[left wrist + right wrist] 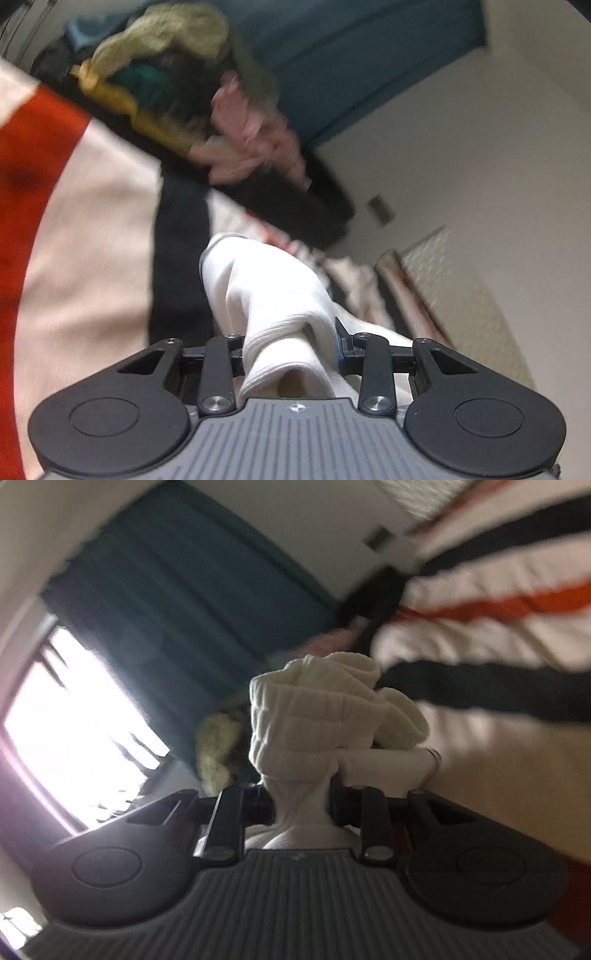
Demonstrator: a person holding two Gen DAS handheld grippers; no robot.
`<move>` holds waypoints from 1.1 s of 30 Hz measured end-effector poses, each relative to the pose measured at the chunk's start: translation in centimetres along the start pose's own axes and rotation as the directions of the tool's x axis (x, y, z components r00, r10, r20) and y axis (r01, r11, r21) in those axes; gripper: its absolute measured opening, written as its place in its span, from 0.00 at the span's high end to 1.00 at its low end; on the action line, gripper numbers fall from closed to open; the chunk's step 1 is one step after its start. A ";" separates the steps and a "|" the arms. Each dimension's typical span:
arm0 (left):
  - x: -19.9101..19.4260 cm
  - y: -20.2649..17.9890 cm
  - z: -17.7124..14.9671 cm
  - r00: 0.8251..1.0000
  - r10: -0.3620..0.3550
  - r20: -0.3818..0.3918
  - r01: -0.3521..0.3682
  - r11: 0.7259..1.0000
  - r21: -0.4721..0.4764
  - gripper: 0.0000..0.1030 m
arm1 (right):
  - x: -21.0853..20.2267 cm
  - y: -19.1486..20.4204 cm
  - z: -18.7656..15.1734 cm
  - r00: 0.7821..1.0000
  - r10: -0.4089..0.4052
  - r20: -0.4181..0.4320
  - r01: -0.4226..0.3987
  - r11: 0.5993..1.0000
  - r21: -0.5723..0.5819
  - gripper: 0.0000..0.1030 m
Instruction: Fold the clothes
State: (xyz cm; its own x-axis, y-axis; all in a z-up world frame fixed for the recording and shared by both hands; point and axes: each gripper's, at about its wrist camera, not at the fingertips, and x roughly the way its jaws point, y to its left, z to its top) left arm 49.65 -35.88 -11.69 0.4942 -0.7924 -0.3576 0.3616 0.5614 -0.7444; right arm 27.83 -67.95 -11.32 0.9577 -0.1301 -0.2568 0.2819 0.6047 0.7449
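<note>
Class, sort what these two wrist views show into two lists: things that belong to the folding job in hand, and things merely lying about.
In hand:
- left gripper, shut on white sock
- right gripper, shut on white ribbed sock

Lying about:
- pile of unfolded clothes
- striped bedcover
- teal curtain
- window

The left wrist view looks forward along its own fingers, tilted, close over a striped blanket (81, 229), toward a pile of clothes (177, 92), a teal curtain (351, 55) and a pale wall (480, 166). The right wrist view, also tilted and blurred, faces the same curtain (177, 602) beside a bright window (70, 716). Both share the curtain, the blanket (480, 635) and the wall.
</note>
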 end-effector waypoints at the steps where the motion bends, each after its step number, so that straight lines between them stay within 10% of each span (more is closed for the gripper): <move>1: -0.1 0.6 -0.8 1.000 0.003 -0.004 -0.003 1.000 0.028 0.64 | -0.2 -1.2 -1.3 0.999 -0.019 -0.028 0.020 1.000 0.013 0.72; 11: -2.6 2.2 -3.7 0.967 0.213 -0.142 -0.175 0.955 0.241 0.44 | -3.0 -6.5 -8.1 0.962 -0.197 -0.190 0.240 0.941 0.239 0.63; 17: -8.0 -4.7 -1.8 0.954 0.283 -0.097 -0.247 0.928 0.279 0.44 | -7.0 -1.6 -5.2 0.885 -0.370 -0.282 0.427 0.886 0.178 0.63; 33: -32.5 -25.5 -10.5 0.965 0.261 0.032 -0.237 0.807 0.541 0.31 | -24.9 15.7 -3.6 0.959 -0.229 -0.165 0.192 0.958 -0.214 0.62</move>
State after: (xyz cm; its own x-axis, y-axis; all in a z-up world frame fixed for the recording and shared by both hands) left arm 16.05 -26.89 12.98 0.5968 -0.6103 -0.5209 0.6024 0.7696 -0.2116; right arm 8.19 -52.38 4.55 0.8446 -0.1340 -0.5184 0.4413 0.7226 0.5322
